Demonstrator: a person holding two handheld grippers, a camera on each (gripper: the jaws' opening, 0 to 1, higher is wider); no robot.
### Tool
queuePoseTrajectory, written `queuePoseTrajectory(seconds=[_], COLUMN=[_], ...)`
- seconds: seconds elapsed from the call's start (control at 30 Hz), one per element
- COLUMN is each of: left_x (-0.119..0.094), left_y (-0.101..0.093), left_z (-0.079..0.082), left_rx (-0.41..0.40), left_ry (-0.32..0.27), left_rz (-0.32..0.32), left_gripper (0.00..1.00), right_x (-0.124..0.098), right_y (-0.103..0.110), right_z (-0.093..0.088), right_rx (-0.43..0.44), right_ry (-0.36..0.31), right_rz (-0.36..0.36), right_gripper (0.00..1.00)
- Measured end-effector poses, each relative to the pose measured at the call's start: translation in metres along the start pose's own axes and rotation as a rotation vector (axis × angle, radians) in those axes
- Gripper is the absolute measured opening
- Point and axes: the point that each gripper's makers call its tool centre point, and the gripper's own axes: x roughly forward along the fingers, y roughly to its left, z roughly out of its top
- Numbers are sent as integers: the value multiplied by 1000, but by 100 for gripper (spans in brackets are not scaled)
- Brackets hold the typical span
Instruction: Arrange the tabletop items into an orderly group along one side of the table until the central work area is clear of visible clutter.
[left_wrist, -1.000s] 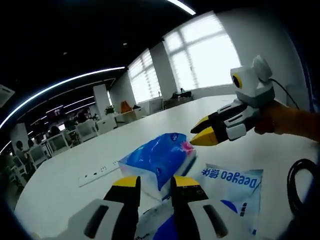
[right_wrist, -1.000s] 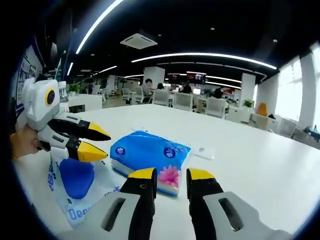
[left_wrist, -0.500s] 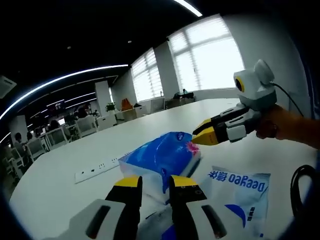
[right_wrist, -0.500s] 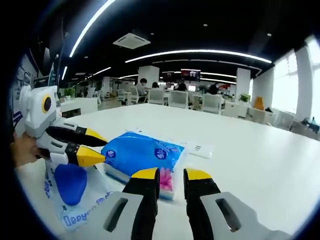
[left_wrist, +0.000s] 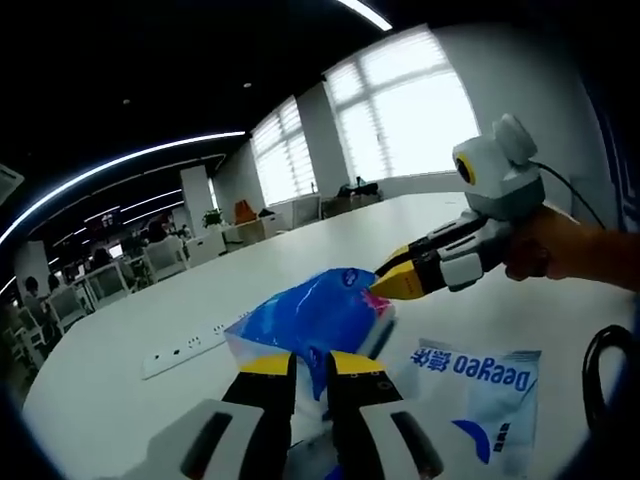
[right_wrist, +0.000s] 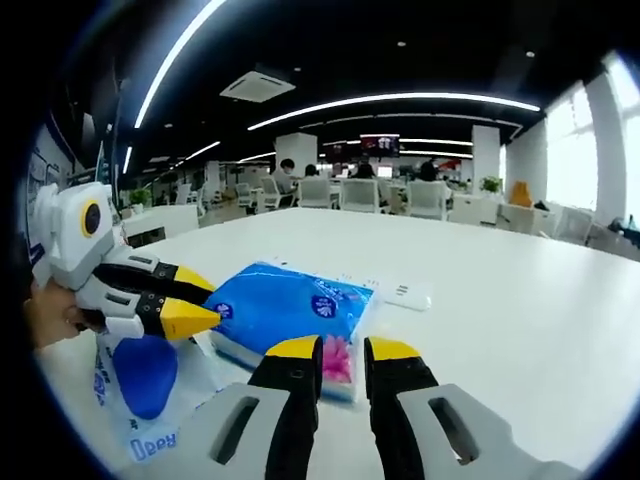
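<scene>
A blue tissue pack lies on the white table, its pink-flower end towards my right gripper. That gripper's jaws stand a narrow gap apart with the flower end of the pack between them. In the left gripper view the right gripper pinches the pack's far end. My left gripper has its jaws drawn in on the pack's near corner. Seen from the right gripper view, the left gripper meets the pack's left end.
A white and blue Deeyeo bag lies flat beside the pack, also seen under the left gripper as bag. A white power strip sits behind the pack. A black cable loops at the right. Office desks and chairs stand far behind.
Both grippers' jaws have narrowed onto the tissue pack's ends. The right gripper's tips have come down onto the pack's far end.
</scene>
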Motion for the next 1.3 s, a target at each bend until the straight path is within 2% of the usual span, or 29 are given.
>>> queuePoseTrajectory(seconds=[0.1,0.17,0.27,0.33,0.4,0.57,0.67,0.9,1.2,1.3], left_x=[0,0,0,1,1,3,3,3,6,6], left_y=[2,1,2,2,1,2,4,2,-4,-7], left_z=[-1,-1,-3,-4,-5,-4,-2,4,12,17], left_rx=[-20,-24,-38,-42,-35,9,25,79,120,143], left_ry=[-2,-1,1,4,7,5,0,-17,-46,-57], left_rz=[3,3,1,2,-2,15,25,37,32,32], left_gripper=[9,8,7,5,2,0,0,0,0,0], right_x=[1,2,3,5,4,1,-1,-11,-24,-29], right_y=[-2,0,-2,-3,-3,0,2,5,4,3], right_z=[0,0,0,0,-1,2,5,13,15,18], right_rx=[-3,32,14,64,61,-90,-139,-227,-271,-316], right_ry=[-1,-5,-7,-15,-17,-13,-17,-60,-94,-107], right_rz=[-4,8,-2,3,4,-6,-16,-46,-76,-94], right_gripper=[11,8,4,3,1,0,0,0,0,0])
